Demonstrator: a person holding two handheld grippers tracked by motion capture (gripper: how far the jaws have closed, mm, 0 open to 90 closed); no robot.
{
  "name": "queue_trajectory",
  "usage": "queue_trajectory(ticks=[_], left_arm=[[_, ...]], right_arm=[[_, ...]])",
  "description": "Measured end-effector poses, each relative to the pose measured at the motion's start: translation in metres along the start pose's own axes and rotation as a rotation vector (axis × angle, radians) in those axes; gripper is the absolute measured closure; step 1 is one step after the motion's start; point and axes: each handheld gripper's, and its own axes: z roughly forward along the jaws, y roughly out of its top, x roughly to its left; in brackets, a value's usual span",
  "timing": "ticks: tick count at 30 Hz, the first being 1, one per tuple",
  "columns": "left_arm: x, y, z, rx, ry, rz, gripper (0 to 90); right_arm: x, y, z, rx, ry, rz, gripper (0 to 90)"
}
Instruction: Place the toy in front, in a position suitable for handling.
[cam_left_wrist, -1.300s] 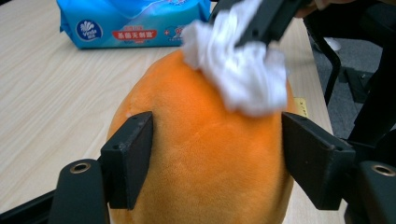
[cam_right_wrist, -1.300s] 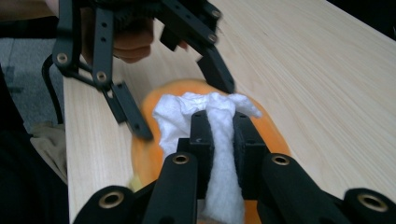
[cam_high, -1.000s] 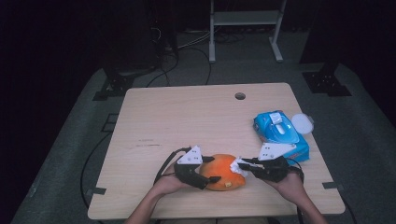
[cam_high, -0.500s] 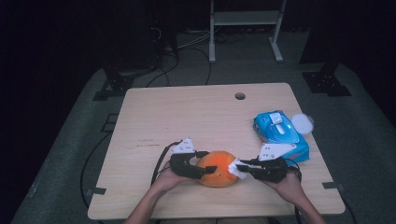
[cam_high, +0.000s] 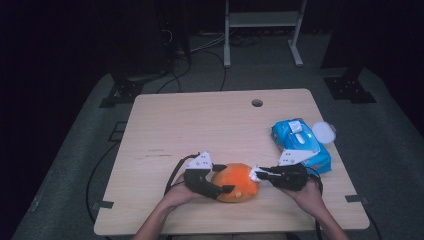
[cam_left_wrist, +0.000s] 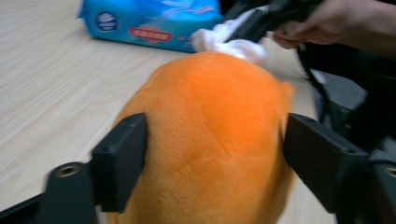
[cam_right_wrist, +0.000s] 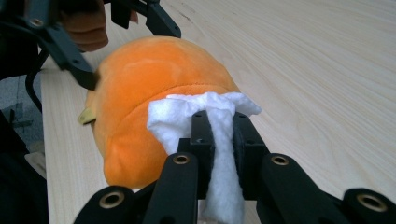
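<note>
The right gripper is clamped on a white wipe, whose bunched end is pressed against the side of an orange plush toy; in the high view the same gripper is seen reaching in from the right, with the wipe touching the toy. The left gripper is set around the toy from the other side, its jaws part-way apart and straddling the plush body; these jaws have just been opening, with the toy between them, and from the left gripper view the pads appear to lie at or just off the fabric, so whether they press cannot be told with certainty. In the high view the left gripper is seen at the toy's left flank. The toy lies on the table near its front edge, between the two hands. It is judged to be light, soft and easily squashed, with a fuzzy, non-slippery cover; it would be likely to slide or roll under the wiping pressure unless braced, so it is best held across its broad middle, where the stuffing gives a full, even bite. The wipe is limp and thin and is best kept pinched near its bunched middle, as it is now. Farther right, a blue wipe pack lies on the table, with a white lid just beside it.
</note>
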Motion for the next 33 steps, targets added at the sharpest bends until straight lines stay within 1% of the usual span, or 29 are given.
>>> queue_trajectory(ticks=[1,2,3,4,5,6,7,8,9,10,11,12,13,14,15,16,17,18,20,21,22,23,25,26,28,29,30,31,33], left_arm=[[0.002,0.0,-0.001,-0.011,-0.01,-0.007,16.1],[0.006,0.0,-0.001,-0.027,0.004,-0.047,13.0],[0.006,0.0,-0.001,-0.027,0.004,-0.047,9.4],[0.009,0.0,0.002,-0.018,0.027,-0.072,9.4],[0.012,-0.001,0.009,0.011,0.032,-0.101,3.9],[0.012,-0.001,0.009,0.011,0.032,-0.101,4.0],[0.011,-0.002,0.015,0.006,0.008,-0.117,7.0],[0.011,-0.002,0.015,0.006,0.008,-0.117,12.8],[0.006,-0.002,0.017,0.01,0.022,-0.071,21.1],[0.002,0.0,0.017,0.011,0.035,-0.047,21.1],[-0.002,0.003,0.017,0.006,0.058,-0.012,30.5],[-0.005,0.005,0.015,-0.012,0.083,0.014,30.5],[-0.008,0.007,0.012,-0.06,0.137,0.032,34.9],[-0.008,0.007,0.012,-0.06,0.137,0.032,35.3],[-0.008,0.007,0.011,-0.075,0.188,0.05,35.3],[-0.008,0.007,0.011,-0.067,0.211,0.065,35.1],[-0.006,0.005,0.011,-0.051,0.211,0.062,34.8],[-0.004,0.001,0.01,-0.037,0.199,0.053,34.1],[-0.003,-0.001,0.009,-0.021,0.188,0.048,32.8],[-0.002,-0.003,0.006,-0.01,0.166,0.031,31.6],[0.0,-0.005,0.004,-0.004,0.151,0.026,30.1],[0.001,-0.007,0.002,0.004,0.117,0.014,26.6],[0.005,-0.006,-0.005,-0.001,0.052,-0.005,19.7],[0.005,-0.006,-0.005,-0.001,0.052,-0.005,16.6],[0.012,-0.003,-0.012,-0.049,0.055,-0.06,12.9],[0.015,-0.002,-0.012,-0.054,0.086,-0.079,7.5],[0.015,-0.002,-0.012,-0.054,0.086,-0.079,6.2],[0.017,-0.006,-0.006,-0.008,0.073,-0.086,5.9],[0.016,-0.011,0.001,0.001,0.042,-0.087,10.4]], right_arm=[[0.002,0.001,0.0,-0.001,0.001,-0.013,80.3],[0.002,0.001,-0.001,-0.004,0.003,-0.018,80.3],[0.002,0.001,-0.001,-0.004,0.003,-0.018,80.3],[0.003,0.002,0.0,-0.009,0.006,-0.02,80.3],[0.005,0.006,-0.001,-0.03,0.037,-0.01,80.2],[0.007,0.007,-0.001,-0.04,0.05,-0.012,80.2],[0.009,0.009,-0.001,-0.06,0.078,-0.013,80.2],[0.009,0.009,-0.001,-0.06,0.078,-0.013,80.2],[0.016,0.014,0.002,-0.075,0.104,-0.031,80.2],[0.016,0.014,0.002,-0.075,0.104,-0.031,80.2],[0.022,0.018,0.005,-0.068,0.075,-0.066,80.3],[0.022,0.018,0.005,-0.068,0.075,-0.066,80.3],[0.019,0.018,0.003,-0.084,0.047,-0.052,80.3],[0.019,0.018,0.003,-0.084,0.047,-0.052,80.3],[0.016,0.018,0.002,-0.089,0.037,-0.037,80.3],[0.011,0.016,0.001,-0.09,0.008,-0.021,80.3],[0.007,0.013,0.001,-0.078,-0.003,-0.005,80.3],[0.0,0.006,0.006,-0.041,-0.015,0.016,80.3],[-0.002,0.003,0.007,-0.024,-0.018,0.023,80.4],[-0.003,-0.002,0.01,-0.009,-0.003,0.045,80.4],[-0.002,-0.002,0.011,-0.008,0.001,0.042,80.4],[0.002,-0.001,0.012,-0.012,0.012,0.039,80.4],[0.009,0.003,0.014,-0.013,0.02,0.004,80.4],[0.009,0.003,0.014,-0.013,0.02,0.004,80.4],[0.013,0.005,0.015,-0.023,0.037,-0.016,80.4],[0.016,0.006,0.015,-0.031,0.07,-0.021,80.4],[0.016,0.006,0.015,-0.031,0.07,-0.021,80.4],[0.018,0.007,0.015,-0.043,0.088,-0.025,80.3],[0.022,0.01,0.016,-0.057,0.103,-0.037,80.3]])
